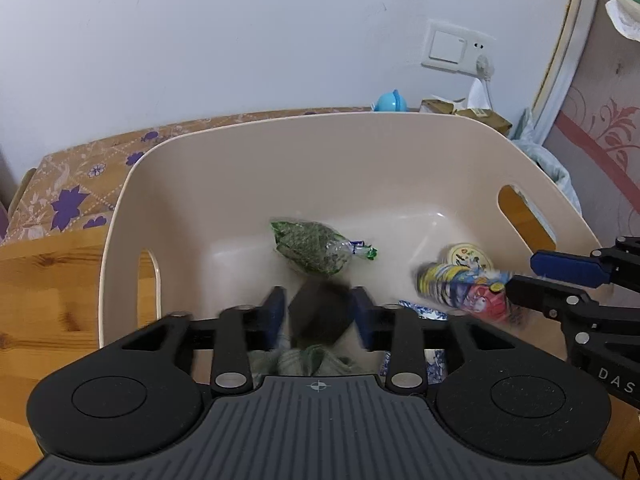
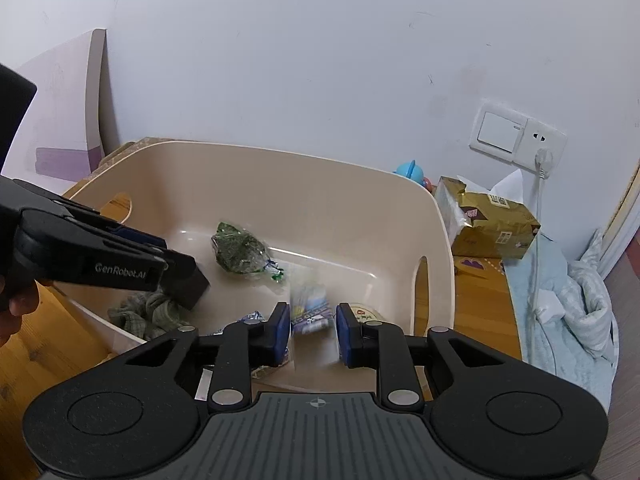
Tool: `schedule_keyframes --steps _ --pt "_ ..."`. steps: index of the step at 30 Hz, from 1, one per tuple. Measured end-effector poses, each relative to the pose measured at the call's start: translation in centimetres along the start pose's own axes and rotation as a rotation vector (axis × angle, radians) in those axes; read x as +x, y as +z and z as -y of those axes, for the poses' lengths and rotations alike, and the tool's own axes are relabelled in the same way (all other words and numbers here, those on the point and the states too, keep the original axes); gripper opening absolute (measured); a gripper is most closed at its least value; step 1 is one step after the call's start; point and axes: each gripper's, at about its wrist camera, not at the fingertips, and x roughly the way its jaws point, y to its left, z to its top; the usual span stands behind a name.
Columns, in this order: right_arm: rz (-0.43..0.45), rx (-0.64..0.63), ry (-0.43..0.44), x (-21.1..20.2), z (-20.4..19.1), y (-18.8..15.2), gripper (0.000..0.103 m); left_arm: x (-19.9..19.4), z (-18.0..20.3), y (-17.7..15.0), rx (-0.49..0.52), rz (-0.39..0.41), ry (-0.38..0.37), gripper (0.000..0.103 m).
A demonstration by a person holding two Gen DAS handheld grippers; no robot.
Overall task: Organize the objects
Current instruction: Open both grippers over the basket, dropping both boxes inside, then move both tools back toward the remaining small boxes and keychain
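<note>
My left fingers (image 1: 318, 312) stand apart over the near-left part of the beige bin (image 1: 248, 148); a black block (image 1: 318, 314) sits blurred in the gap, clear of both pads. In the right wrist view that block (image 2: 192, 280) is just above a green cloth (image 2: 150, 312) on the bin floor. A bag of green leaves (image 1: 316, 246) lies mid-bin. Right of it a round tin (image 1: 466, 258) rests near the right handle slot. My right fingers (image 2: 313, 330) are also parted, a blurred colourful packet (image 2: 310, 308) between them with gaps either side.

Left view only: patterned cloth (image 1: 80, 184) behind the bin on the wooden desk (image 1: 44, 280). Right view only: my hand (image 2: 18, 308) at the left edge, a gold tissue pack (image 2: 492, 224), blue bedding (image 2: 568, 308). Both show the wall switch (image 1: 448, 46).
</note>
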Motion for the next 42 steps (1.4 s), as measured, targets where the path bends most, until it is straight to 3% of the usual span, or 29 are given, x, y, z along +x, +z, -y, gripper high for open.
schedule_keyframes --steps 1,3,4,5,10,12,16,28,42 --pt "-0.001 0.005 0.005 0.0 0.0 0.0 0.039 -0.2 0.1 0.0 0.006 0.009 0.009 0.054" --pt "0.004 0.022 0.012 -0.1 0.4 -0.1 0.045 -0.7 0.4 -0.1 0.010 0.031 0.033 0.073" --pt "0.009 0.031 0.011 -0.2 0.5 -0.2 0.053 -0.9 0.4 -0.1 0.007 0.041 0.038 0.076" --pt "0.015 0.039 0.012 -0.4 0.6 -0.2 0.062 -1.2 0.3 -0.2 0.002 0.049 0.037 0.076" --pt "0.033 0.048 0.033 -1.3 0.7 -0.5 0.078 -2.0 0.4 -0.4 -0.010 0.058 0.023 0.079" --pt "0.045 0.048 0.035 -1.9 0.6 -0.5 0.081 -2.6 0.5 -0.6 -0.008 0.075 0.043 0.086" --pt "0.080 0.045 0.029 -3.2 0.7 -0.6 0.100 -4.0 0.6 -0.7 -0.009 0.089 0.039 0.086" --pt "0.143 0.084 0.030 -6.9 1.3 -2.1 0.103 -9.6 2.0 -2.8 0.050 0.214 0.091 0.090" --pt "0.186 0.059 0.010 -11.5 0.5 -4.9 0.103 -13.0 2.9 -6.8 0.032 0.234 0.089 0.090"
